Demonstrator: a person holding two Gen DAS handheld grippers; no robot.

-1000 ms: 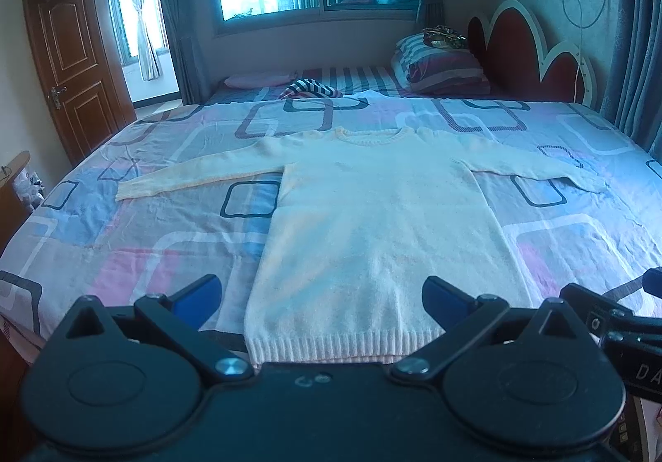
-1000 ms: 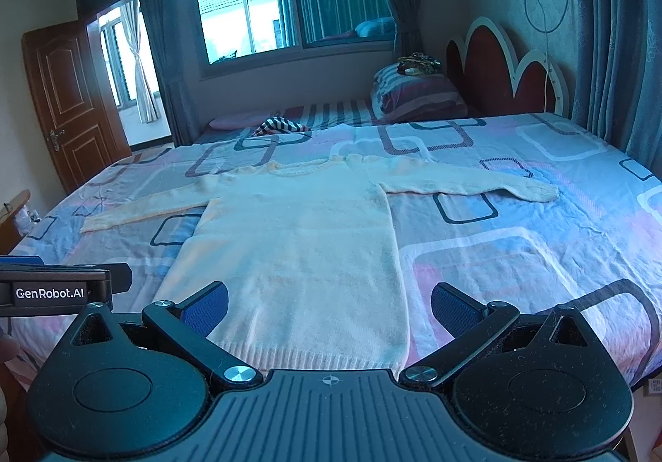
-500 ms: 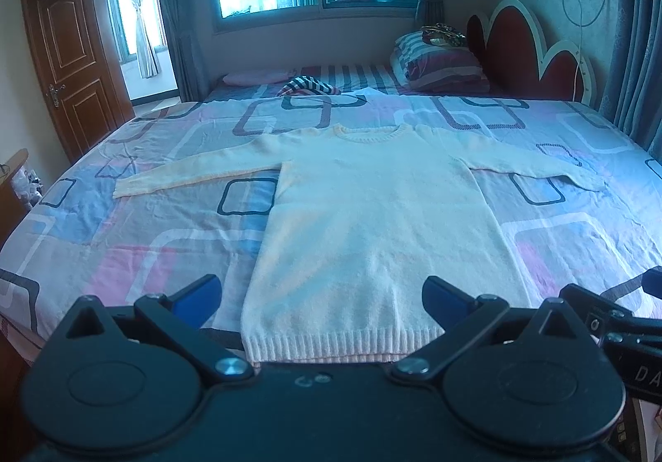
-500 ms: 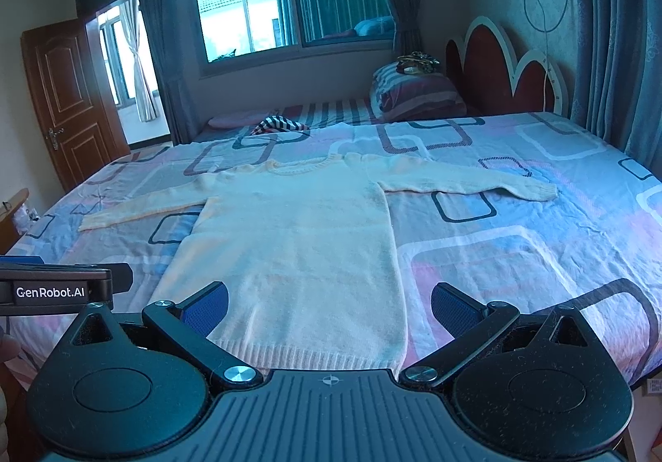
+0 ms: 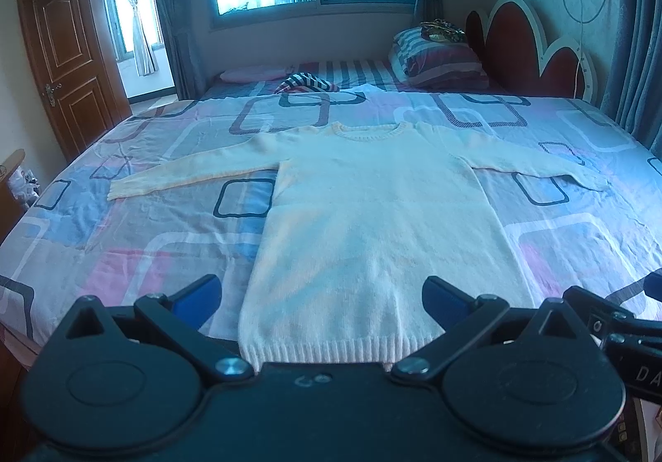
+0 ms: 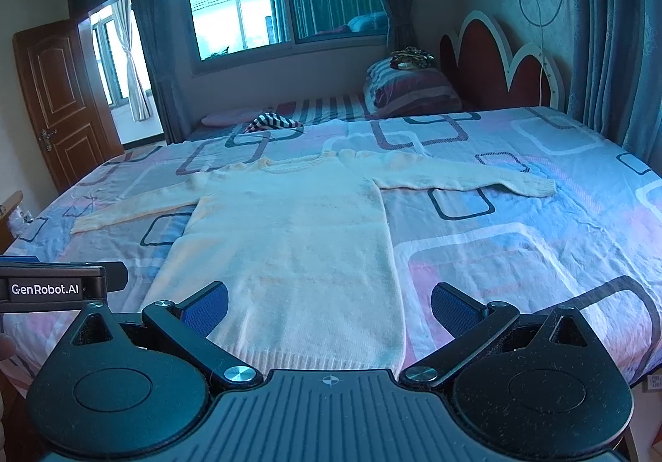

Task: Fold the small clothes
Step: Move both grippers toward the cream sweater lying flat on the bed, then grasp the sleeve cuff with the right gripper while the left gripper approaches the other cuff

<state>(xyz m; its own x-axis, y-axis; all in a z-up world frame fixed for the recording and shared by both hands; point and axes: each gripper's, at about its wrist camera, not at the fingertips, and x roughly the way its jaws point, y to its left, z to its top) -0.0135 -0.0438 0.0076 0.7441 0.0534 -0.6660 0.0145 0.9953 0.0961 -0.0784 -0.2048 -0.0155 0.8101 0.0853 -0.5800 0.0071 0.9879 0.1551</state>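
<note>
A cream knit sweater point(image 5: 372, 222) lies flat on the bed with both sleeves spread out sideways, collar far from me and ribbed hem nearest. It also shows in the right wrist view point(image 6: 289, 238). My left gripper point(image 5: 322, 296) is open and empty, held above the hem at the bed's near edge. My right gripper point(image 6: 329, 302) is open and empty, held over the hem's right corner. The left gripper's body point(image 6: 53, 286) shows at the left edge of the right wrist view.
The bed has a patterned pink and blue sheet point(image 5: 145, 247). A striped cloth point(image 5: 306, 82), a pink pillow point(image 5: 252, 74) and folded bedding point(image 5: 442, 61) lie at the far side. The headboard point(image 5: 529, 52) is on the right, a wooden door point(image 5: 70, 61) on the left.
Both views have shifted slightly, so the sweater sits a little higher and farther in frame. Both grippers stay open and the sweater has not moved.
</note>
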